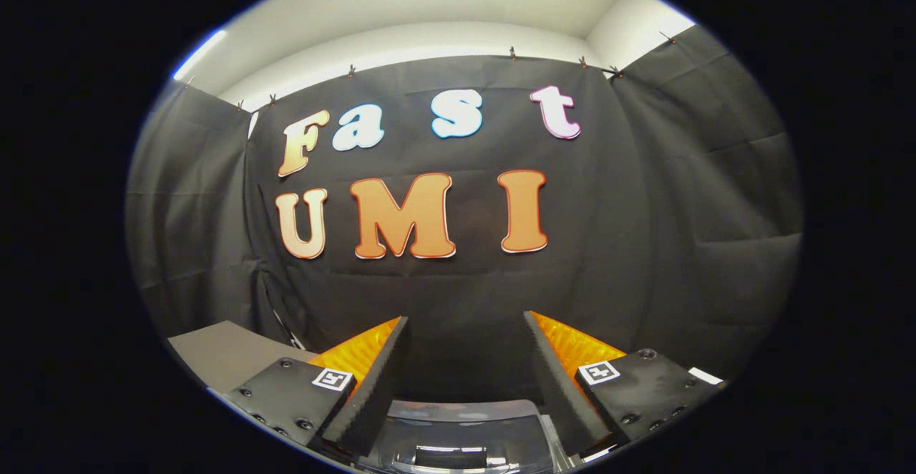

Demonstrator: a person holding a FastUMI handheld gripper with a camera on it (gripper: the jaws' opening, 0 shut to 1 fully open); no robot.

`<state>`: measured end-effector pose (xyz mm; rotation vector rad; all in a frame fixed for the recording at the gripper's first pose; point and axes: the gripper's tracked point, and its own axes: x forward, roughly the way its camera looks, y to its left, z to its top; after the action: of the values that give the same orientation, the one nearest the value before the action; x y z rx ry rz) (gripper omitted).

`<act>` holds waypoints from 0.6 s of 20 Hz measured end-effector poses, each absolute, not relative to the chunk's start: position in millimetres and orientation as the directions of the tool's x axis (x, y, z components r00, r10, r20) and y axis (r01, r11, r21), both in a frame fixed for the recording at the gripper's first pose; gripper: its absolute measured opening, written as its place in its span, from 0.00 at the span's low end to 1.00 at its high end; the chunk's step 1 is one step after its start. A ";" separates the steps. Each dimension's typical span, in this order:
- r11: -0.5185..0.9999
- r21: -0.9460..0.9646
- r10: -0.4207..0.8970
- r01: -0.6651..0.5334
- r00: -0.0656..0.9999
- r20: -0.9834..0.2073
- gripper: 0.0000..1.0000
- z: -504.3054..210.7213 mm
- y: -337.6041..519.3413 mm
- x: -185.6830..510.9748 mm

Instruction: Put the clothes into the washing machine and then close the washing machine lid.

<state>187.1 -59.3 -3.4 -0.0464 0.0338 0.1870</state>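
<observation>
Hand-held gripper (pixel 465 323): fingers spread wide apart, nothing between them; it is level and faces the black cloth wall.
Left finger (pixel 372 388): angled inward toward its tip, with a small square marker tag on its base plate.
Right finger (pixel 554 381): mirrors the left one, tip free, with a marker tag on its plate as well.
Washing machine lid (pixel 461 434): a glossy, see-through dark panel with a pale grey rim, low between the finger bases and below the fingertips. Ceiling light reflects off it. Cannot tell from this angle whether it is open or closed.
Washing machine body: hidden under the gripper apart from the lid area; drum interior not visible.
Clothes: not identifiable here; location cannot be told.
Bench (pixel 222 352): a flat grey-brown surface beside and behind the left finger's plate, running back to the cloth wall.
Cloth wall (pixel 644 195): black fabric straight ahead of the fingers, well beyond the tips, hung by small clips along its top edge; side panels fold in on both sides.
Ceiling (pixel 429 8): pale, with a bright strip of light above the left side panel.
Contact: neither finger touches anything visible.
</observation>
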 end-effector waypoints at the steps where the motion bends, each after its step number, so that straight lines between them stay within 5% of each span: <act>1: 0.983 -0.047 0.175 -0.176 0.984 -0.032 0.99 0.5 -63.9 185.2; 12: 0.994 -0.035 0.099 -0.100 0.995 -0.031 0.99 1.0 -108.3 173.0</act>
<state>173.0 -108.3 1.0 -0.0366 0.0288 0.1000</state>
